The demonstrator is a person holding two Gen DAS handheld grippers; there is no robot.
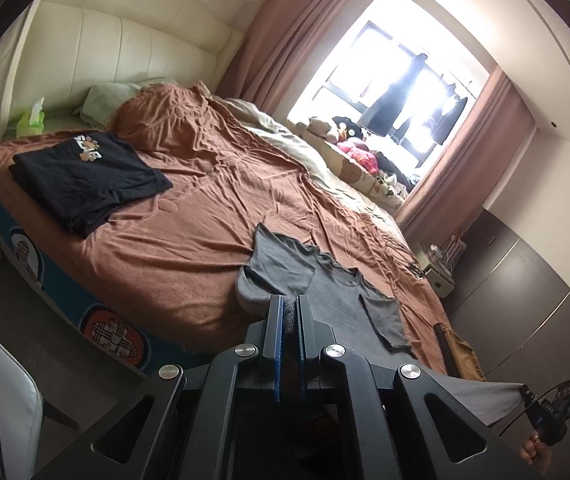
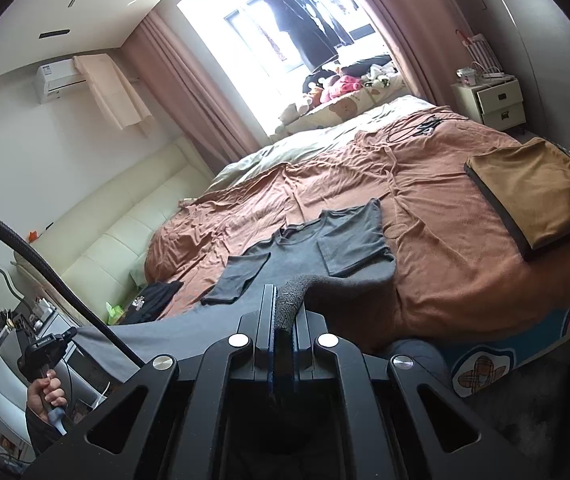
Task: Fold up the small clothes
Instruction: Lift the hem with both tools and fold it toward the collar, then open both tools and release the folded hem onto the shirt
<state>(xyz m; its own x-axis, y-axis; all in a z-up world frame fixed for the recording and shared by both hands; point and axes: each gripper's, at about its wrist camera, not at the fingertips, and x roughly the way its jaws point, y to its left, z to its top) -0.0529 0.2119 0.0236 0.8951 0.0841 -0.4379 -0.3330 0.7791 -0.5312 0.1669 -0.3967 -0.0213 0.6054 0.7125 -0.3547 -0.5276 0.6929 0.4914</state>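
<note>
Meanwhile, a grey T-shirt (image 1: 337,296) is being gripped at the bed's (image 1: 189,216) near edge by 2 clamped grippers, left gripper (image 1: 292,312) and right gripper (image 2: 285,312); its hem should be kept level.

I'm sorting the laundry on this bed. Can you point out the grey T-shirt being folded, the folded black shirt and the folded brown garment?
grey T-shirt (image 2: 305,256): right wrist view, chest below collar.
folded black shirt (image 1: 85,176): left wrist view, top face.
folded brown garment (image 2: 541,192): right wrist view, top face.
</note>
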